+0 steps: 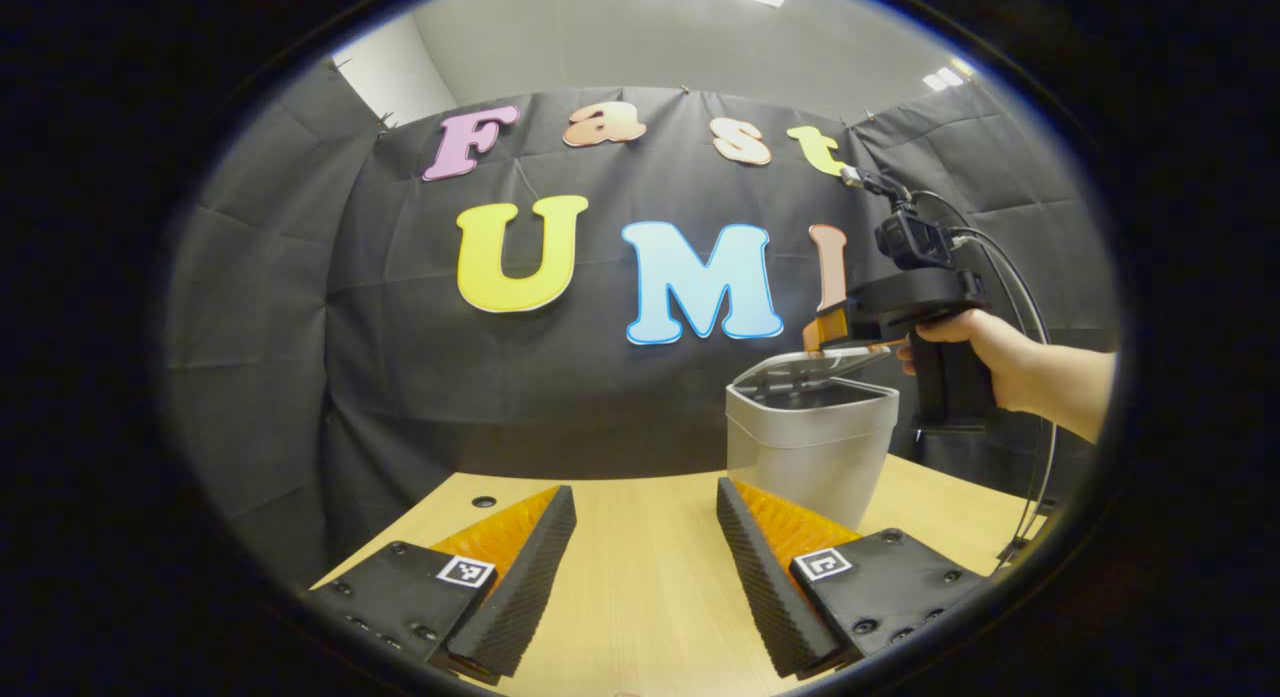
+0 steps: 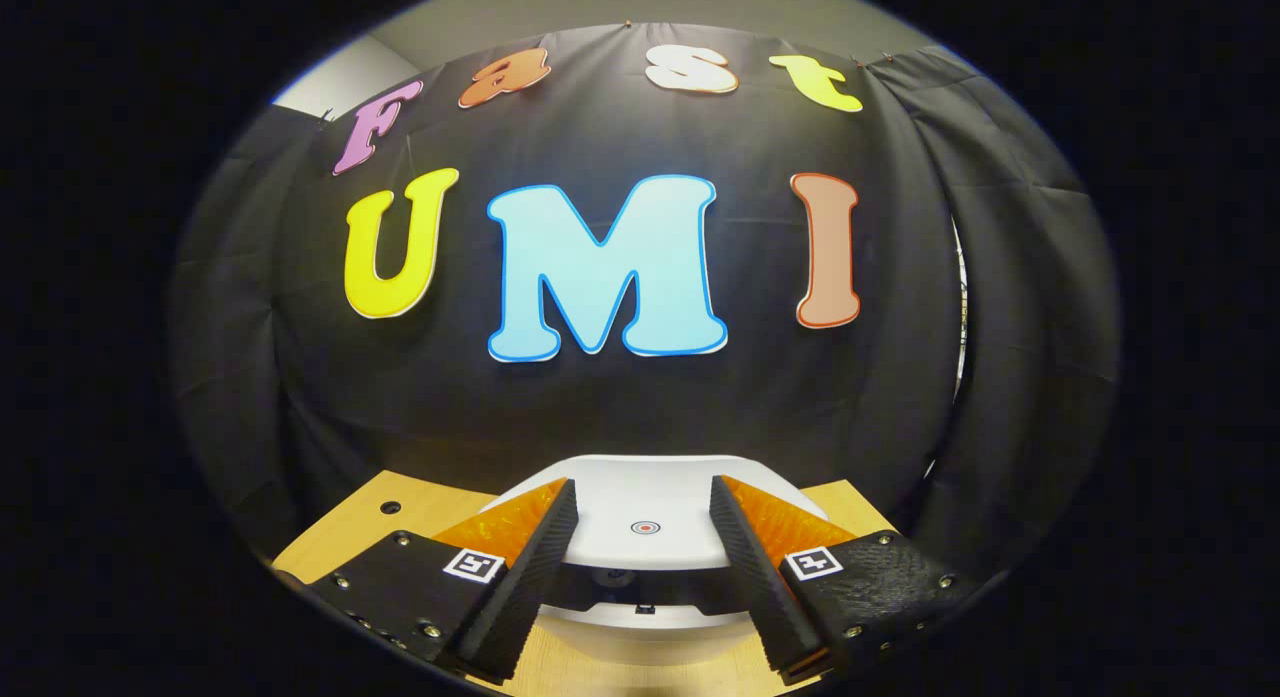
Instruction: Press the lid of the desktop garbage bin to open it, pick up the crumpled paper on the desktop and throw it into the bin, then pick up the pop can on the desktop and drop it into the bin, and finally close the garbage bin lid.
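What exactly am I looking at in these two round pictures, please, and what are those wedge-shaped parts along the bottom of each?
Each picture comes from a camera riding on a hand-held gripper, looking forward along its two fingers; those are the wedges at the bottom. No robot is here: a person holds one tool in each hand.

In the left gripper view, the left gripper hangs open over a wooden table, holding nothing. Farther off stands a grey garbage bin with its lid partly raised. A hand holds the right gripper just above that lid.

The right gripper view looks down from that tool: the right gripper's fingers stand apart over the white lid, which carries a small round mark. Nothing is gripped.
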`<state>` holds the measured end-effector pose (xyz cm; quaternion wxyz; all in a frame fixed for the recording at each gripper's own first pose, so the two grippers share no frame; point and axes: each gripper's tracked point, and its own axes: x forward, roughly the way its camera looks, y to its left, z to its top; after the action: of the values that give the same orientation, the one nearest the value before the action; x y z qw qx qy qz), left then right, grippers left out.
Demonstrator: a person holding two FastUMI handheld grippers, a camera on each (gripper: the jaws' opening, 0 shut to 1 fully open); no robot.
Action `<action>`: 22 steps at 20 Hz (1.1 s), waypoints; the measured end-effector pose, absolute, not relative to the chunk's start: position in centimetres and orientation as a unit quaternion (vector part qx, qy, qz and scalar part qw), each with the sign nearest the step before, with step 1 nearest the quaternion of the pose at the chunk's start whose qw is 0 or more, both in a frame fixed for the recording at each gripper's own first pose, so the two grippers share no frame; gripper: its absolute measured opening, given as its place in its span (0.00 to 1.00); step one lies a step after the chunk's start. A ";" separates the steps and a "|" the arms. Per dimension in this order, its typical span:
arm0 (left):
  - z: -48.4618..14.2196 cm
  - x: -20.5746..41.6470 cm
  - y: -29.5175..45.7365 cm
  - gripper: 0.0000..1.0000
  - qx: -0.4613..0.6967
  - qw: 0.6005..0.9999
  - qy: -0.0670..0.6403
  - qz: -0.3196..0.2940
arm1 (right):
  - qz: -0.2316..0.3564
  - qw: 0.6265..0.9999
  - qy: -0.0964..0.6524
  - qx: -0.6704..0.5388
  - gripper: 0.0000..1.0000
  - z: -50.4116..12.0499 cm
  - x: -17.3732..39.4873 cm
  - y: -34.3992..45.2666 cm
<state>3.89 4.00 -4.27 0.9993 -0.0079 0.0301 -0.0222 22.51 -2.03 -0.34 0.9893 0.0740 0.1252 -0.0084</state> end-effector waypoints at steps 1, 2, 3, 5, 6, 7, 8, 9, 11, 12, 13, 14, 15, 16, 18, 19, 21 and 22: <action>-4.3 4.0 4.1 0.93 -0.008 0.999 0.030 -0.021 | -0.010 0.989 0.128 0.075 0.87 -0.9 22.7 -2.0; -4.3 4.0 4.1 0.93 -0.008 0.999 0.031 -0.020 | -0.011 0.989 0.128 0.076 0.87 -1.2 22.8 -1.9; -4.2 4.1 4.2 0.93 -0.008 0.999 0.031 -0.019 | -0.011 0.989 0.129 0.077 0.87 -1.7 23.1 -1.8; -4.3 4.4 4.3 0.93 -0.008 0.999 0.032 -0.017 | -0.011 0.989 0.127 0.075 0.87 -2.4 23.6 -1.7; -4.5 4.5 4.4 0.96 -0.008 0.999 0.033 -0.016 | -0.011 0.989 0.126 0.072 0.87 -2.7 23.9 -1.7; -4.5 4.7 4.3 0.93 -0.009 0.999 0.033 -0.015 | -0.011 0.990 0.125 0.070 0.87 -3.0 24.0 -1.6; -4.5 4.8 4.4 0.93 -0.009 0.999 0.034 -0.014 | -0.012 0.990 0.120 0.067 0.87 -3.2 24.3 -1.6; -4.6 4.9 4.4 0.93 -0.009 0.999 0.034 -0.013 | -0.012 0.991 0.117 0.065 0.88 -3.4 24.5 -1.6; -4.6 5.1 4.4 0.93 -0.009 0.999 0.035 -0.011 | -0.011 0.992 0.112 0.063 0.88 -3.9 24.8 -1.5; -4.7 5.2 4.5 0.93 -0.009 0.999 0.036 -0.009 | -0.010 0.992 0.110 0.060 0.88 -4.2 24.9 -1.5; -4.8 5.2 4.7 0.93 -0.009 0.999 0.036 -0.005 | -0.009 0.992 0.108 0.057 0.88 -4.4 25.0 -1.4; -4.8 5.3 4.8 0.93 -0.010 0.999 0.037 -0.003 | -0.009 0.993 0.106 0.054 0.88 -4.6 25.1 -1.5; -4.9 5.3 4.7 0.93 -0.011 0.999 0.038 -0.001 | -0.009 0.994 0.099 0.051 0.89 -4.5 25.2 -1.5; -4.9 5.4 4.7 0.93 -0.012 0.999 0.037 0.001 | -0.009 0.994 0.096 0.051 0.92 -4.5 25.2 -1.5; -5.0 5.5 4.7 0.93 -0.013 0.999 0.038 0.005 | -0.007 0.995 0.082 0.052 0.93 -4.6 25.3 -1.5; -4.9 5.6 4.6 0.93 -0.014 0.999 0.038 0.006 | -0.006 0.996 0.073 0.052 0.94 -4.6 25.4 -1.5; -5.0 5.6 4.6 0.93 -0.016 0.999 0.039 0.008 | -0.005 0.998 0.055 0.044 0.94 -4.4 25.4 -1.5; -5.0 5.6 4.6 0.93 -0.017 0.999 0.039 0.009 | -0.004 0.998 0.049 0.037 0.95 -4.4 25.4 -1.5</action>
<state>5.65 4.55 -5.02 0.9991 -0.0166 0.0392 0.0087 25.41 -1.50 -4.45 0.9981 0.0367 0.0488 -0.0044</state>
